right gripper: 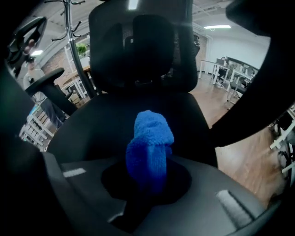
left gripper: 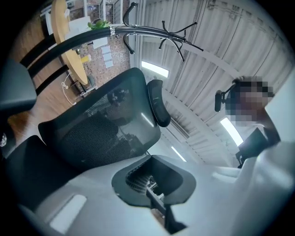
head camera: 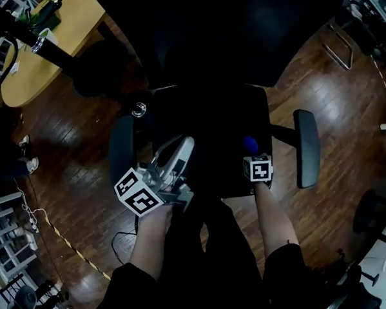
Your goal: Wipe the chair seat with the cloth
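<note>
A black office chair stands below me, its seat (head camera: 207,132) between two armrests. My right gripper (head camera: 252,154) is over the seat's right front part, shut on a bunched blue cloth (head camera: 249,144). In the right gripper view the cloth (right gripper: 150,147) sticks up out of the gripper (right gripper: 148,173), with the seat (right gripper: 115,120) and backrest (right gripper: 138,46) beyond it. My left gripper (head camera: 180,149) hovers at the seat's left front, holding nothing, its pale fingers close together. It points upward at the mesh backrest (left gripper: 106,124) and headrest (left gripper: 159,103).
The left armrest (head camera: 120,147) and right armrest (head camera: 306,147) flank the seat. A wooden table (head camera: 50,40) stands at the back left on a dark wood floor (head camera: 82,177). Cables (head camera: 53,230) lie at the lower left. A coat rack (left gripper: 175,32) rises behind the chair.
</note>
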Tool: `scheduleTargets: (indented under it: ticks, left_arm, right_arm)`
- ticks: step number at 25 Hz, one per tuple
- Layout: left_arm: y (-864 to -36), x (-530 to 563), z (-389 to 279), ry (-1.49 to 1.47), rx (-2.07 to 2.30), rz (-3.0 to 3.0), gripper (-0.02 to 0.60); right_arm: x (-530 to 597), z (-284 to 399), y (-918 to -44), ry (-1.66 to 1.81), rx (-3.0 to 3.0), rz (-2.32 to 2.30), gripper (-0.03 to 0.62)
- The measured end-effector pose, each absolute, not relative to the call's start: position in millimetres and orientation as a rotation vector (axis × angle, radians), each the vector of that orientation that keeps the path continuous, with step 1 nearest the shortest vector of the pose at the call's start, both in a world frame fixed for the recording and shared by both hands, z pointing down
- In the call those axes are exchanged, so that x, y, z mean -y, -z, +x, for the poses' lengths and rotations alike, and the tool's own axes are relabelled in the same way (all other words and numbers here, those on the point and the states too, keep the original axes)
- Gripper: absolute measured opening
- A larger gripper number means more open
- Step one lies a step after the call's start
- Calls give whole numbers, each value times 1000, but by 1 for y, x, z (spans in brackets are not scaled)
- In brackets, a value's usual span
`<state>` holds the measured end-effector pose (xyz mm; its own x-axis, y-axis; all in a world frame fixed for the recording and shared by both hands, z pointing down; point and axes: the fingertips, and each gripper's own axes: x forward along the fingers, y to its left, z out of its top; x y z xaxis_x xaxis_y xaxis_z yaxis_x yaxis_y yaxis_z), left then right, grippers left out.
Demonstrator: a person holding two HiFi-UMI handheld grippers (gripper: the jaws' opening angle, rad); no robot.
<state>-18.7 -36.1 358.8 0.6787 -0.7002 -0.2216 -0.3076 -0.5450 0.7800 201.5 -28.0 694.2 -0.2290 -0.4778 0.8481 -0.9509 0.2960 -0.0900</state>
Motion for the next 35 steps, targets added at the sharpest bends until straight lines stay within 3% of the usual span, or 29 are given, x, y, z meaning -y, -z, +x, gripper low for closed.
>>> scheduleTargets:
  ticks: [7,15,29,35]
  left_arm:
    - [-367,40,8,639,712,2149,-3]
    - [-360,35,-13,649,777,2148,-3]
    - [-363,-3,-131,750,1072,2054,-3]
    - [-365,-21,-149,766,1130,2030,-3]
  right_arm:
    - [29,223,-689,-840,1840,1318,38]
    - [31,211,-684,-838,1811,1346,38]
    - [-4,-84,-661,-938,2163,808,38]
    - [-49,-121,-679,-843,2184,687,38]
